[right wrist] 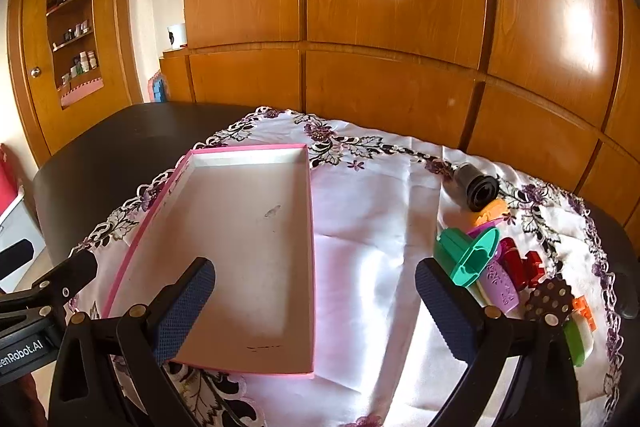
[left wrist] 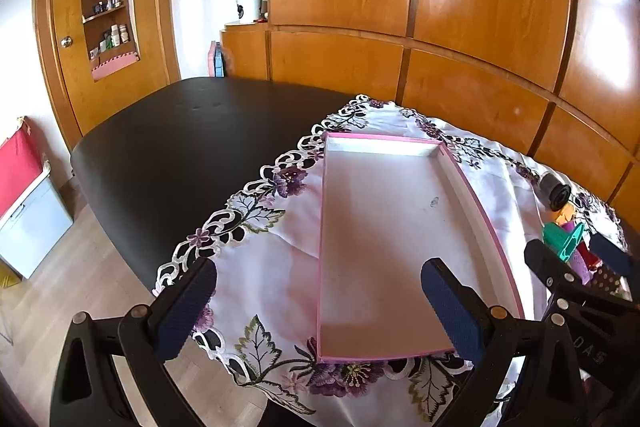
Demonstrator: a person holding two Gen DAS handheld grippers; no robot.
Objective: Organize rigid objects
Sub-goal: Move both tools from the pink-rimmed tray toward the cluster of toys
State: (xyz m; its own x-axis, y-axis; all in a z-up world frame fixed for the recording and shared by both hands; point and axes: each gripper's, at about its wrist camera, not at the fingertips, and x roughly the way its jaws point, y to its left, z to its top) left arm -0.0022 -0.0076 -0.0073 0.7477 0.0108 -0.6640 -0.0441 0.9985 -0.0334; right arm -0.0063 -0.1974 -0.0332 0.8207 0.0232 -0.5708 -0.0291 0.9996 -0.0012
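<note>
**Nothing sorted yet**

Left gripper (left wrist: 318, 307) hangs wide, holding nothing, over the bare pink tray (right wrist: 306, 247), centre-left. Right gripper (right wrist: 314, 307) likewise spread. All toy pieces (right wrist: 492, 263) and the black cylinder (right wrist: 478, 189) wait, lower right.

We see our left gripper (left wrist: 320, 311) and right gripper (right wrist: 314, 307) built alike: black plastic frames, brass and silver rivets, dark blue knurled finger pads (right wrist: 182, 311); white "enRobot.AI" lettering marks the left.
</note>
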